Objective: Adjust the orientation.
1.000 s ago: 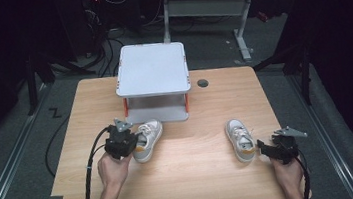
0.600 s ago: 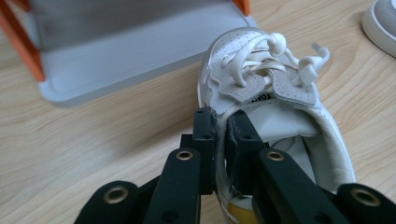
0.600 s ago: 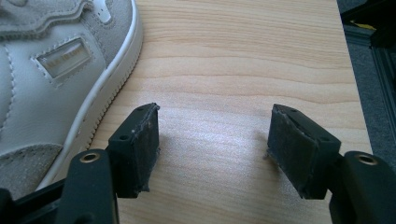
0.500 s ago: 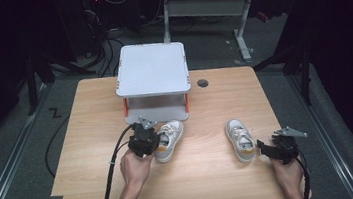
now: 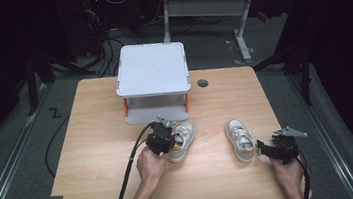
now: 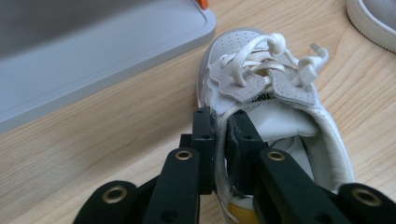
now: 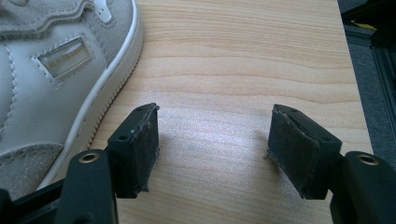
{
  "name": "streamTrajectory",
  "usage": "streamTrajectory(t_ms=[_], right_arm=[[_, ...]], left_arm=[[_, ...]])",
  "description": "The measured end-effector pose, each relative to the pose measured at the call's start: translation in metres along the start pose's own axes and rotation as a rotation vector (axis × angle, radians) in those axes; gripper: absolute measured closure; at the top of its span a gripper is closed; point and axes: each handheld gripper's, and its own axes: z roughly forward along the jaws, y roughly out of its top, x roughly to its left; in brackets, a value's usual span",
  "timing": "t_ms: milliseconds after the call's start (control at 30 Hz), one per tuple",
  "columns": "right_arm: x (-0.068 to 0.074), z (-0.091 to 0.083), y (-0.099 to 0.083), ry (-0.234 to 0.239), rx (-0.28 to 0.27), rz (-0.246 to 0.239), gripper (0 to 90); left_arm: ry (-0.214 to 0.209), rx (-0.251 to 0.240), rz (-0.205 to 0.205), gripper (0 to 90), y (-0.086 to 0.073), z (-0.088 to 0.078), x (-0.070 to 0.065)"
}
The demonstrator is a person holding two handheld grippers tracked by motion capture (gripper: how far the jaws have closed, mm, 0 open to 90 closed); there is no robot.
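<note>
Your left claw [image 6: 223, 140] was clamped on the collar of the left sneaker [image 6: 275, 112], one pad outside the wall and one inside the opening, with the thin edge pinched between them. That sneaker [image 5: 181, 140] sat on the tabletop [image 5: 95, 154] just near of the grey two-tier stand [image 5: 153, 79], its white laces tied in a loose bow and its toe pointing towards the stand's lower shelf. In the high view your left hand [image 5: 150, 164] gripped the tool from the near side, its cable trailing back off the near edge.

Your right claw [image 7: 212, 147] stood wide with nothing between its pads, only bare wood. The second sneaker [image 5: 241, 138] lay just to its left, well apart from the first and to the right of it, toe pointing far. In the right gripper view its rubber sole edge [image 7: 109, 88] passed close beside the left pad; I could not tell whether they touched. Your right hand [image 5: 287, 173] rested near the tabletop's right near corner.
</note>
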Motion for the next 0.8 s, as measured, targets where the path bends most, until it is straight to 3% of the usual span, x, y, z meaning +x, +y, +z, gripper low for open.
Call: streamTrajectory(t_ms=[67, 233, 300, 500, 633, 800], right_arm=[[0.000, 0.000, 0.000, 0.000, 0.000, -0.001, 33.3], [0.000, 0.000, 0.000, 0.000, 0.000, -0.002, 33.3], [0.000, 0.000, 0.000, 0.000, 0.000, -0.001, 33.3], [0.000, 0.000, 0.000, 0.000, 0.000, -0.002, 33.3], [0.000, 0.000, 0.000, 0.000, 0.000, 0.000, 33.3], [0.000, 0.000, 0.000, 0.000, 0.000, 0.000, 33.3]], left_arm=[[-0.002, 0.011, 0.013, 81.4, 0.001, 0.000, -0.004], [-0.064, 0.037, 0.007, 78.4, 0.004, 0.000, -0.012], [-0.066, 0.038, 0.019, 77.8, 0.004, 0.001, -0.015], [-0.125, 0.037, -0.001, 76.1, 0.001, 0.001, -0.014], [-0.130, 0.031, -0.005, 75.2, -0.001, 0.001, -0.014], [-0.172, 0.008, -0.037, 69.7, -0.004, 0.000, -0.009]])
